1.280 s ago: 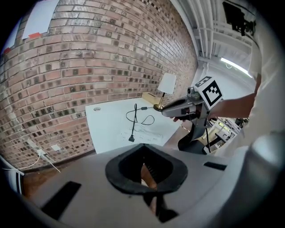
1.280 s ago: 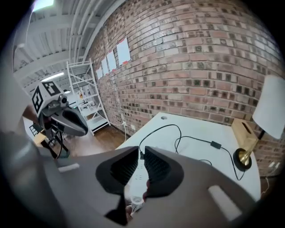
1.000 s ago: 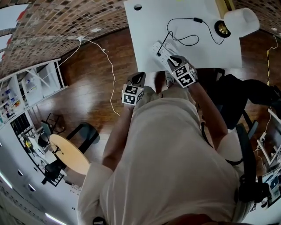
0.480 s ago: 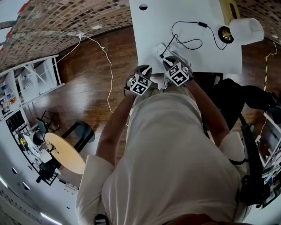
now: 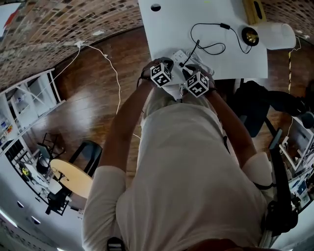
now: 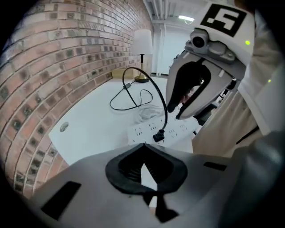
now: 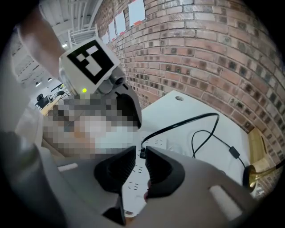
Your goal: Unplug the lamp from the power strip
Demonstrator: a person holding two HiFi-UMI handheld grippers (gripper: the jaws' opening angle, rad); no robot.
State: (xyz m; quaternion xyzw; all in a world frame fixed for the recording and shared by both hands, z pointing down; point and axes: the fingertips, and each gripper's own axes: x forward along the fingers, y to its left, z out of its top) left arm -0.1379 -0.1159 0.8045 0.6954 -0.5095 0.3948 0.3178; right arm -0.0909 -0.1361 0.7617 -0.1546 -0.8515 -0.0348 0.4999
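Observation:
The white power strip (image 5: pixel 177 55) lies near the front edge of the white table (image 5: pixel 230 63). The lamp's black plug (image 6: pixel 158 136) sits in it. Its cord (image 5: pixel 206 46) loops to the brass-based lamp (image 5: pixel 250 35), which has a white shade. My right gripper (image 7: pixel 140 151) hovers over the strip (image 7: pixel 133 187). Its jaws have just been opening, and the plug (image 7: pixel 143 153) shows right at the gap between the fingertips with nothing pressed. My left gripper (image 6: pixel 142 147) is shut and empty. It sits just left of the strip (image 6: pixel 151 129), beside the right gripper (image 6: pixel 183 109).
A yellow object (image 5: pixel 253 10) lies at the table's far right and a cable hole (image 5: pixel 155 7) at its far left. A thin white cable (image 5: pixel 115 68) runs over the wooden floor. A black chair (image 5: pixel 255 108) stands to the right, and a brick wall is behind the table.
Both grippers have moved forward onto the table toward the power strip. The left one came further, from off the table's edge, and rolled as it came; it now sits close beside the right.

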